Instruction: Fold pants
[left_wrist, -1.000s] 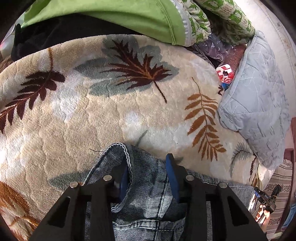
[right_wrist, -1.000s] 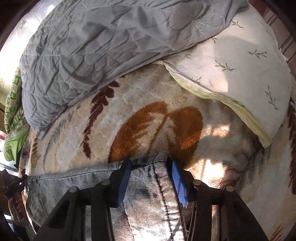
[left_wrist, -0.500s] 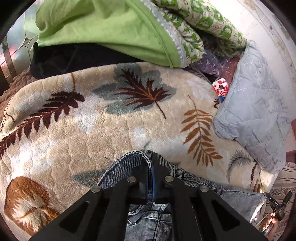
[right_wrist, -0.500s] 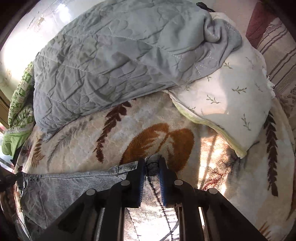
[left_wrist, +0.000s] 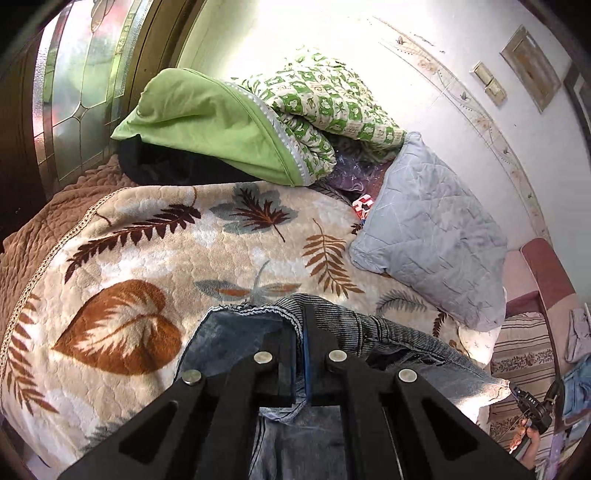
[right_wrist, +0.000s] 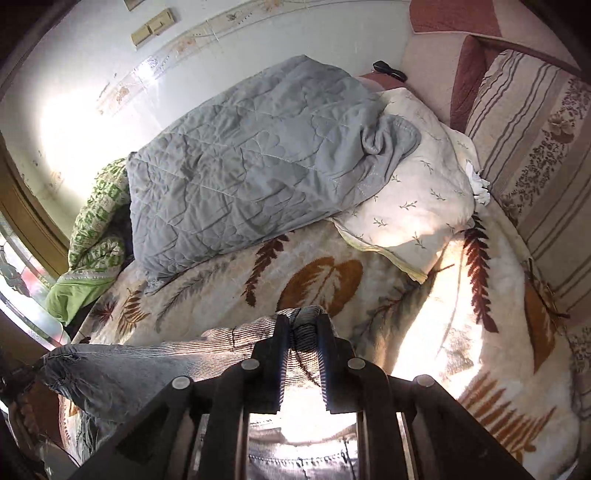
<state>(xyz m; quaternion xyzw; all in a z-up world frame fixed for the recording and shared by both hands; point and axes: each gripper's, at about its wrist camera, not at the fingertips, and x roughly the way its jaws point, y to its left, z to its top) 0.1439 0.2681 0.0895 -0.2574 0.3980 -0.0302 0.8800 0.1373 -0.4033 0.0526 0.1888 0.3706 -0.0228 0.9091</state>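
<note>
We have the pants (left_wrist: 373, 332) lifted off the bed's leaf blanket (left_wrist: 155, 266), left tongs (left_wrist: 300, 332) and right tongs (right_wrist: 303, 334) each pinching the waistband. Next, we judge, carry it over and align edges.

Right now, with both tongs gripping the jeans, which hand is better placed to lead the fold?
Neither clearly. The left tongs pinch the jeans by one hemmed edge, and the right tongs pinch another edge. Both are shut on cloth, so they should move together.
</note>
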